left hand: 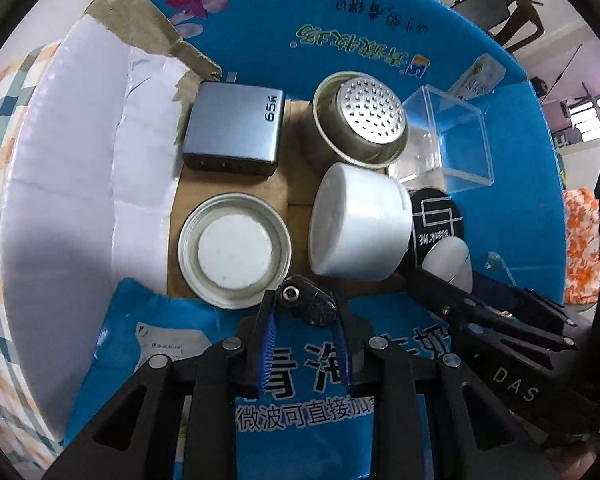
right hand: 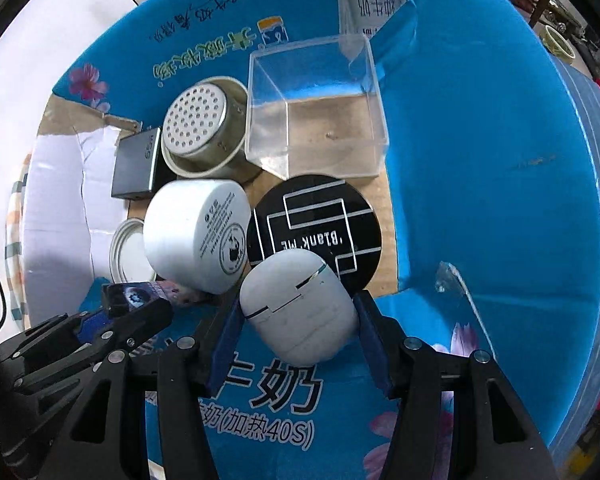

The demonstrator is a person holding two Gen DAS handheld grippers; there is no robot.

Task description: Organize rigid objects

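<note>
Gripping a small black object (left hand: 310, 304), possibly a key fob with a screw head showing, the left gripper (left hand: 306, 320) has its blue-padded fingers closed against the object's two sides; it hangs over the near wall of the blue carton (right hand: 500, 160). Across from it, the right gripper (right hand: 300, 312) has its fingers clamped on a white earbud case (right hand: 298, 304), held tilted just above the carton's near edge (a dark seam line runs across the shell).

Taking the white round jar (left hand: 360, 224) as the landmark, lying on its side on the brown cardboard floor: the perforated metal strainer cup (left hand: 360, 120) lies tipped just beyond it, touching or nearly touching its upper edge; the grey 65W charger (left hand: 234, 132) sits beyond it to the left, flat, its ports facing the camera; the metal lid (left hand: 234, 248) with a white liner rests open side up just left of the jar; the black round disc (right hand: 314, 226), printed with white lines and the words Blank ME, lies flat just to the jar's right; the clear plastic box (right hand: 316, 108) stands beyond the disc, beside the strainer cup.

The earbud case overlaps the near rim of the disc in the right wrist view; whether they touch I cannot tell.
</note>
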